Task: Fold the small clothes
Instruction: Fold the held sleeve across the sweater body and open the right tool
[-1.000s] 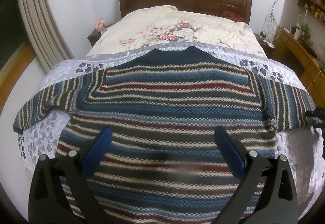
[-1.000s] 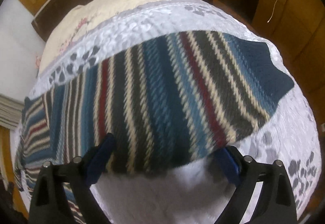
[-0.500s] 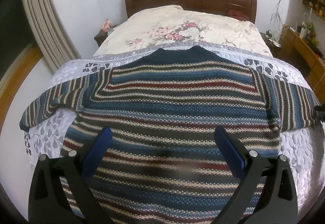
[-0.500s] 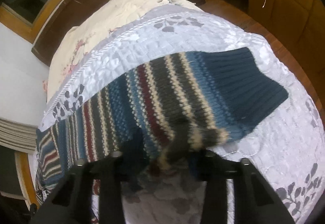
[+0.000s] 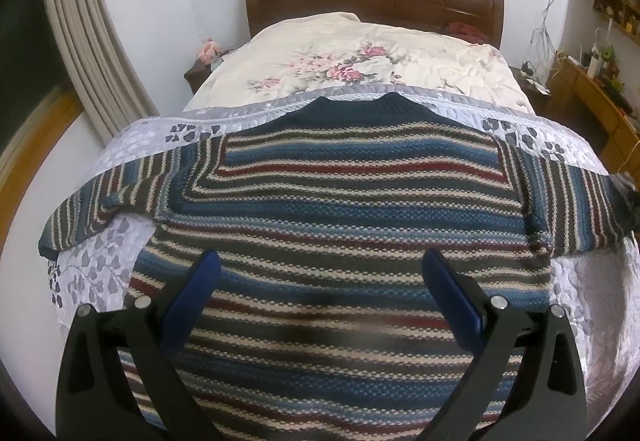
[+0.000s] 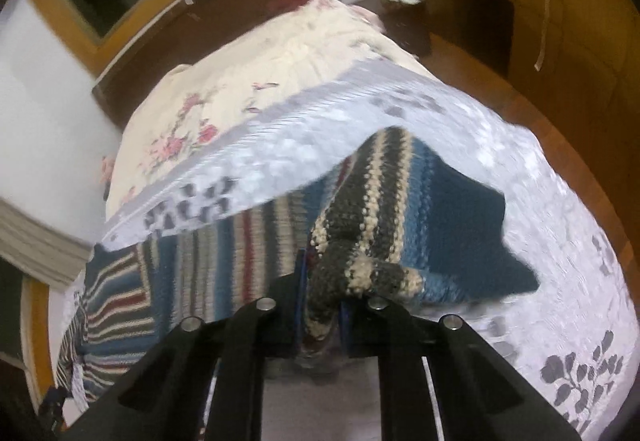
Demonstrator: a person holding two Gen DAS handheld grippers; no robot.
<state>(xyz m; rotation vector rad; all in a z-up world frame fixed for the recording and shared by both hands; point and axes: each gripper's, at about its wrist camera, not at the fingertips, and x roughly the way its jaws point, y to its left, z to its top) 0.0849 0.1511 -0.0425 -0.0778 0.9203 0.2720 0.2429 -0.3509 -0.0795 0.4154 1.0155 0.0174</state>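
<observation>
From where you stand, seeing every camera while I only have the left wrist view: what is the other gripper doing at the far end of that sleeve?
Observer: The right gripper is shut on the striped sweater's sleeve, bunching the knit.
Operator: Near the cuff?
Observer: Yes, the dark blue cuff hangs just beyond it.
Operator: Is the sleeve flat?
Observer: No, it rises off the white quilt.
</observation>
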